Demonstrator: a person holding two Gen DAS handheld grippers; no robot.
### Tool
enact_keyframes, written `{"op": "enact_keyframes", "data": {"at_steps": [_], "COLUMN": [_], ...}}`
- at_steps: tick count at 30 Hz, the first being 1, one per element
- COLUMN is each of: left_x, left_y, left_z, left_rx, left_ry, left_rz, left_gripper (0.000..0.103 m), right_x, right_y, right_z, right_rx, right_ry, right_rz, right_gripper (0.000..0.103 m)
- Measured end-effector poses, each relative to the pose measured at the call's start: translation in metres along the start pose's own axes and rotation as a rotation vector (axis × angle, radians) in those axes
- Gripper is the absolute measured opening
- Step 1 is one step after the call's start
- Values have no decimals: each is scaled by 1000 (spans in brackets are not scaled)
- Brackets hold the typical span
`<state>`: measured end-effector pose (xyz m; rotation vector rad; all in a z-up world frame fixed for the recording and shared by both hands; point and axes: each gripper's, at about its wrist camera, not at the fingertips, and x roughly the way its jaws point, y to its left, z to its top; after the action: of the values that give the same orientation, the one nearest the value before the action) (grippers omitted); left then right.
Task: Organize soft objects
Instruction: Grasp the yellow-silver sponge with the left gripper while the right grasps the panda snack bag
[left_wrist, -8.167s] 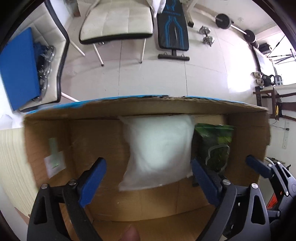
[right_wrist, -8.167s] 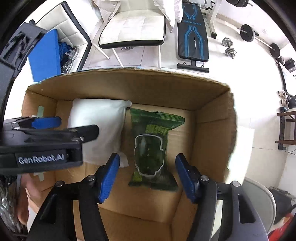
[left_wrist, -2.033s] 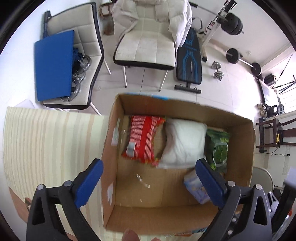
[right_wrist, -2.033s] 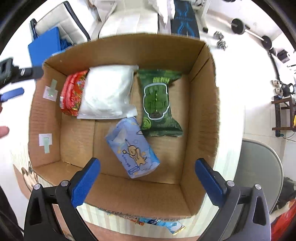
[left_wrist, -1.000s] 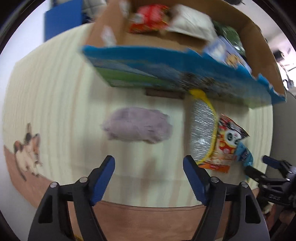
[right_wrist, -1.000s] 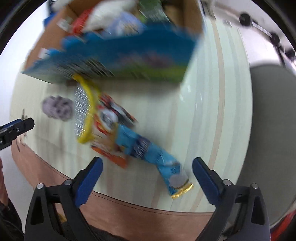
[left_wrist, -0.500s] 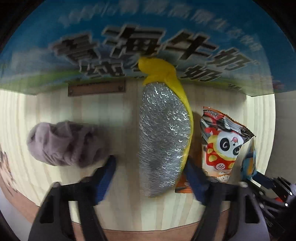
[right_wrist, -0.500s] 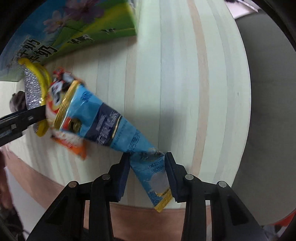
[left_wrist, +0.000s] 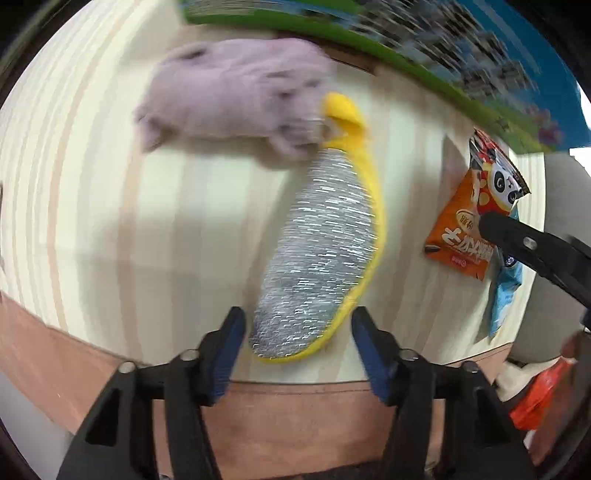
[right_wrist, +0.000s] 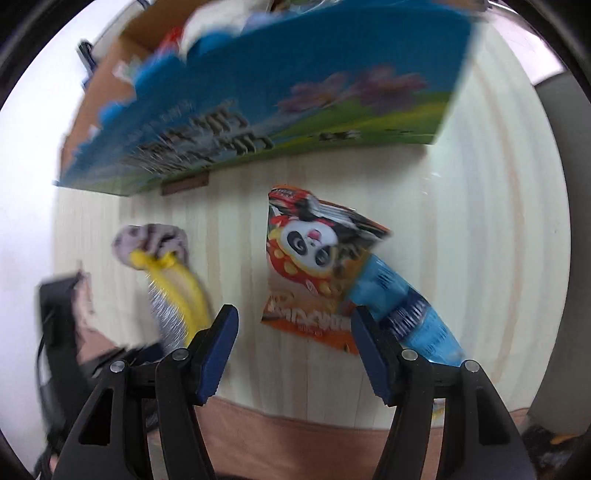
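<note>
My left gripper (left_wrist: 297, 341) is open, its jaws either side of the near end of a silver and yellow scrub pad (left_wrist: 325, 254) lying on the table. A lilac fluffy cloth (left_wrist: 236, 92) lies beyond it, touching the pad's far yellow tip. My right gripper (right_wrist: 293, 341) is open just short of an orange panda snack bag (right_wrist: 314, 266). A blue snack packet (right_wrist: 402, 302) lies partly under its right finger. The pad (right_wrist: 177, 295) and the cloth (right_wrist: 151, 243) also show in the right wrist view.
A blue printed cardboard box (right_wrist: 258, 107) with soft packets inside stands at the far side of the striped table (right_wrist: 480, 221). The table's brown front edge (left_wrist: 295, 413) is just under both grippers. A grey chair (right_wrist: 569, 258) stands at the right.
Both grippers came down from over the box to the table front. The right gripper, closed around the blue packet half a second ago, now stands open. The left has drawn back to the pad's near end.
</note>
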<state>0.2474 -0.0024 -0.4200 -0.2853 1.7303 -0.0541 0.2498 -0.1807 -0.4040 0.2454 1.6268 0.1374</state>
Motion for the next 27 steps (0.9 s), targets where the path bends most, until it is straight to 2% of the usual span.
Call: {"op": "enact_keyframes", "data": {"at_steps": [1,2,6,10,12,13,15,18,22,24,27], "left_x": [-2,-4,-23,-30,-27,-25,-17,1,23,33,35], "left_y": [5,10,15,17,8,1,-16,-41,-63,-73,-74], "left_z": [-1,-9,-7,6,16,21,27,26,18,18,7], "left_rx": [-17,-39,-75,-88,-58,-29,50,148,224,222,227], "left_ry": [-7,-15,-66,-86,-87,-85,-69,-13,8,2,-22], "left_rz": [-13,-29,-43,-42,-22,0,42,73,132,160,182], "left_gripper": [61,67,68,68,68,68,68,68,67,51,48], "right_x": [1,3,17,28,31,31,31,28,28,28,29], "right_y": [2,2,-1,12,22,25,26,17,3,-1,-10], "right_z": [9,15,28,43,51,48,40,18,-5,-9,-11], "right_rx": [7,20,83,49,7,-10,-36,-49,-43,-16,-1], "right_ry": [1,-1,23,32,40,40,55,87,138,134,123], "right_rz": [-32,-52,-29,-15,-63,-81,-92,-82,-42,-14,-22], "right_gripper": [66,66,67,70,68,63,63,63,64,64,65]}}
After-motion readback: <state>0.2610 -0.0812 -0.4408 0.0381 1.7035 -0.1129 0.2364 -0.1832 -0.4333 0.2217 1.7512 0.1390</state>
